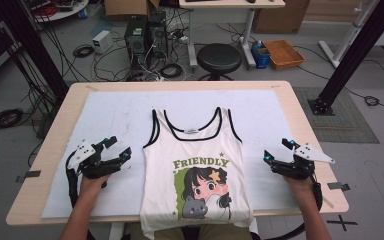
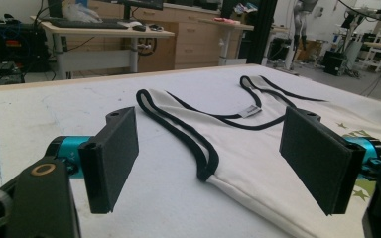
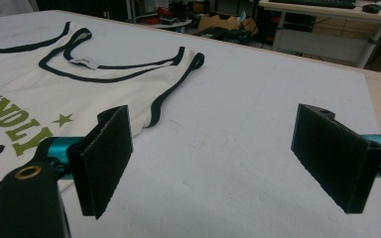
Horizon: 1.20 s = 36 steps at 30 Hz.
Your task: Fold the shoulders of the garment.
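The left gripper [image 1: 115, 150] rests on the white mat [image 1: 110, 115] near the left edge of the counter [image 1: 60, 130], jaws spread wide with nothing between them, just beside the tank top's left side. The tank top [image 1: 195, 165] lies flat, face up, in the middle of the mat, straps pointing away from the person, its hem hanging over the near edge. The right gripper [image 1: 279, 151] sits beside the tank top's right side, jaws likewise wide apart and holding nothing.
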{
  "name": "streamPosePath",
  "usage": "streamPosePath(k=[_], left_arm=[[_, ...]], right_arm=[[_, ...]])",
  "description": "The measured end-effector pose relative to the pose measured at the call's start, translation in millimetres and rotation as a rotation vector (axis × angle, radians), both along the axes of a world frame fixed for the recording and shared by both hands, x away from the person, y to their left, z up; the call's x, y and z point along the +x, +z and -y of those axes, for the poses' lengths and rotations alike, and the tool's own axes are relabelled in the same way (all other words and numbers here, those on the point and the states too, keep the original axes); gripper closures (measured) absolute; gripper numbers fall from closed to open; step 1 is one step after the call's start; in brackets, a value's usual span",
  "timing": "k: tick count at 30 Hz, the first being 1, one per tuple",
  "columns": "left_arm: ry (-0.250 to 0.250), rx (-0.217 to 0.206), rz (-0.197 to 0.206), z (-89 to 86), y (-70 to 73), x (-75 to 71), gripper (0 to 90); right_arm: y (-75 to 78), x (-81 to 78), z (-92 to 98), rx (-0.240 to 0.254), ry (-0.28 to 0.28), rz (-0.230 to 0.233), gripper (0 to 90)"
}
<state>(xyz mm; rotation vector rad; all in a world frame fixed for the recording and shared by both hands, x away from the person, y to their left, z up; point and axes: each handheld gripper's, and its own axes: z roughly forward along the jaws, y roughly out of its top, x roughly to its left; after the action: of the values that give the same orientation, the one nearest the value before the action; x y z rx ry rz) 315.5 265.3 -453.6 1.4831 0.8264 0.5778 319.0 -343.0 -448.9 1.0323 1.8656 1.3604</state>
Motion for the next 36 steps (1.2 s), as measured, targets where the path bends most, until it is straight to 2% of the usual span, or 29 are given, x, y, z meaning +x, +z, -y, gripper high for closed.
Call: streamPosePath(k=[16, 20, 23, 25, 26, 27, 28, 29, 32, 34, 35, 36], left_arm=[[0.004, 0.001, -0.006, 0.6, 0.2, 0.4, 23.0], [0.012, -0.005, -0.018, -0.4, 0.5, 1.4, 23.0], [0.017, -0.001, -0.036, 0.2, 1.3, 3.6, 23.0], [0.02, 0.008, -0.035, 0.3, 2.5, 4.0, 23.0], [0.02, 0.008, -0.035, 0.3, 2.5, 4.0, 23.0], [0.021, -0.002, -0.026, -1.1, 4.4, 3.9, 23.0], [0.021, -0.002, -0.026, -1.1, 4.4, 3.9, 23.0], [0.027, -0.012, -0.013, -2.9, 6.3, 3.4, 23.0], [0.022, -0.015, -0.005, -4.5, 7.5, 2.5, 23.1], [0.021, -0.021, 0.0, -5.4, 7.9, 2.0, 23.0], [0.023, -0.024, -0.003, -5.5, 7.9, 1.8, 23.0], [0.017, -0.024, -0.003, -5.5, 7.6, 2.0, 23.0]], right_arm=[[-0.2, -0.9, 1.1, 0.015, 0.001, 0.005, 15.8], [-0.2, -0.7, -0.1, 0.0, 0.0, 0.01, 15.8], [0.3, 0.9, -1.0, -0.007, -0.008, -0.005, 15.8], [1.1, 4.3, -2.0, -0.018, -0.006, -0.035, 15.8], [1.1, 4.3, -2.0, -0.018, -0.006, -0.035, 15.8], [4.0, 7.3, -3.6, 0.018, 0.007, -0.042, 15.8], [4.0, 7.3, -3.6, 0.018, 0.007, -0.042, 15.8], [10.6, 8.8, -7.0, 0.036, 0.018, -0.036, 15.8], [20.7, 14.0, -12.0, 0.035, 0.05, -0.033, 15.8], [24.7, 17.5, -13.4, 0.046, 0.053, -0.041, 15.8], [29.6, 21.7, -15.2, 0.058, 0.047, -0.058, 15.8], [42.1, 34.0, -19.9, 0.064, 0.052, -0.074, 15.8]])
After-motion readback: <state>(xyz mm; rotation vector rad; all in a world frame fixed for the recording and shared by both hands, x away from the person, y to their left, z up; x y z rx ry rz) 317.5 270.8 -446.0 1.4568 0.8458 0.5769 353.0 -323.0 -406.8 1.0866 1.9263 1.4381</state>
